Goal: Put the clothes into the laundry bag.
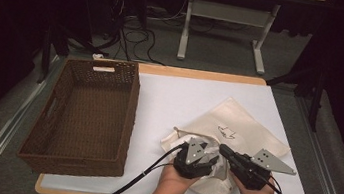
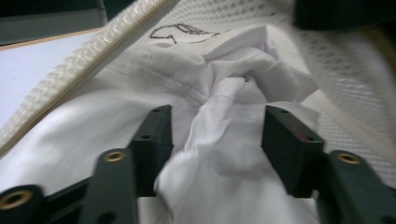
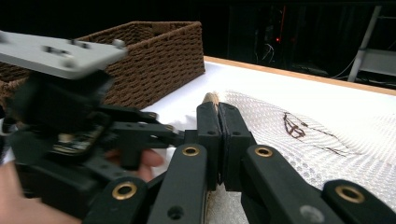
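Observation:
A cream mesh bag point(image 1: 249, 127) with a small dark drawing lies on the white table cover at the front right. A crumpled white garment point(image 1: 211, 185) spills from its near end. My left gripper point(image 1: 208, 158) is open, its jaws standing either side of a bunched fold of the garment point(image 2: 224, 93), just under the bag's zip-like rim point(image 2: 93, 60). My right gripper point(image 1: 224, 149) is shut on the bag's edge; in the right gripper view point(image 3: 219, 109) a tan tip pokes out past its closed jaws, with the mesh point(image 3: 289, 126) spread beyond.
A large brown wicker basket point(image 1: 129, 116) stands open along the table's left side, close to the left gripper point(image 3: 135, 135). The white cover point(image 1: 185, 94) is bare behind the bag. Cables and a white-legged frame point(image 1: 185, 23) sit on the floor beyond the far edge.

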A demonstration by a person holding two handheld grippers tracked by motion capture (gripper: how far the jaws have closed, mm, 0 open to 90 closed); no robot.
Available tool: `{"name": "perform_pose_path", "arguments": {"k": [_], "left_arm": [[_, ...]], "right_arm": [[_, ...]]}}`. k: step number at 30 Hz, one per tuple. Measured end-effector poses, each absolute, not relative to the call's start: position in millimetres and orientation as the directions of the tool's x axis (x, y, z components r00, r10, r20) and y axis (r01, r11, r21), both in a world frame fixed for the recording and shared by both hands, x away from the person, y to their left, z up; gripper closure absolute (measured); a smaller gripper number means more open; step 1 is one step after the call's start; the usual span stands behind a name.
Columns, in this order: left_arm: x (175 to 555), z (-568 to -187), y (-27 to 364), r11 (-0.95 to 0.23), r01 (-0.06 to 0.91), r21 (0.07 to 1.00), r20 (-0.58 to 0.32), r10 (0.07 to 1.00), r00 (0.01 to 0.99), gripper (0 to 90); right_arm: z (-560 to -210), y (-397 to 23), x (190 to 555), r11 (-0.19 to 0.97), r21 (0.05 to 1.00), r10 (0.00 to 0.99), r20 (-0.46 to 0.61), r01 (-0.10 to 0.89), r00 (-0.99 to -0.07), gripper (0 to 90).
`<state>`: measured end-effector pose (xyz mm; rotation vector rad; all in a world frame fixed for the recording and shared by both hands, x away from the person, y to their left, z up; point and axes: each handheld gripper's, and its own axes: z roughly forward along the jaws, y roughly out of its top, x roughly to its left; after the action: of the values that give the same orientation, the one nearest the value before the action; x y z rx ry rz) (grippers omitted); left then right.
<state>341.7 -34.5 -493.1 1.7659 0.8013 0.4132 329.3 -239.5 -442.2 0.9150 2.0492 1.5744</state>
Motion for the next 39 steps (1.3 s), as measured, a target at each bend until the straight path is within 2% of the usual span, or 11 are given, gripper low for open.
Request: {"name": "perform_pose_path", "arguments": {"k": [3,10,12,14,17,21,23,26,29,31,39], "left_arm": [[331.1,-489.0,-25.3,-0.178,0.297,0.938,-0.096,0.69,0.717,37.1],[307.5,-484.1,23.4,-0.185,0.249,0.951,-0.036,0.732,0.681,34.9],[307.7,-491.2,33.8,-0.179,0.266,0.947,-0.04,0.757,0.652,31.2],[311.4,-500.1,42.3,-0.152,0.31,0.939,-0.082,0.774,0.627,28.7],[321.8,-508.0,45.0,-0.181,0.354,0.917,-0.078,0.792,0.606,25.4],[333.4,-514.6,45.2,-0.188,0.389,0.902,-0.088,0.802,0.591,39.9],[338.3,-517.0,42.9,-0.198,0.427,0.882,-0.1,0.808,0.581,44.4],[342.8,-520.8,38.6,-0.222,0.452,0.864,-0.109,0.794,0.599,56.6],[346.9,-520.9,29.3,-0.259,0.465,0.847,-0.095,0.786,0.611,74.7],[347.8,-519.5,24.2,-0.266,0.461,0.847,-0.089,0.782,0.616,82.7],[358.6,-507.9,-8.8,-0.261,0.422,0.868,-0.078,0.768,0.635,85.6]], "right_arm": [[-441.7,-238.8,329.1,0.155,0.956,0.702,0.07,0.249,-0.708,89.7],[-441.8,-240.7,327.7,0.152,0.956,0.706,0.073,0.251,-0.705,89.7],[-442.3,-240.4,328.2,0.154,0.955,0.704,0.074,0.253,-0.706,89.7],[-442.4,-239.7,328.4,0.156,0.955,0.706,0.07,0.252,-0.704,89.7],[-442.5,-238.8,328.1,0.158,0.955,0.705,0.068,0.25,-0.706,89.6],[-443.4,-239.6,327.9,0.158,0.954,0.708,0.071,0.255,-0.703,89.6],[-443.7,-239.9,327.8,0.158,0.954,0.709,0.07,0.255,-0.702,89.6],[-443.5,-239.9,326.9,0.158,0.953,0.706,0.073,0.257,-0.705,89.6],[-443.3,-240.2,327.1,0.155,0.954,0.707,0.075,0.258,-0.703,89.6],[-443.1,-239.9,327.1,0.154,0.954,0.707,0.075,0.257,-0.703,89.6],[-443.1,-240.0,327.2,0.155,0.954,0.707,0.074,0.255,-0.703,89.6]]}}
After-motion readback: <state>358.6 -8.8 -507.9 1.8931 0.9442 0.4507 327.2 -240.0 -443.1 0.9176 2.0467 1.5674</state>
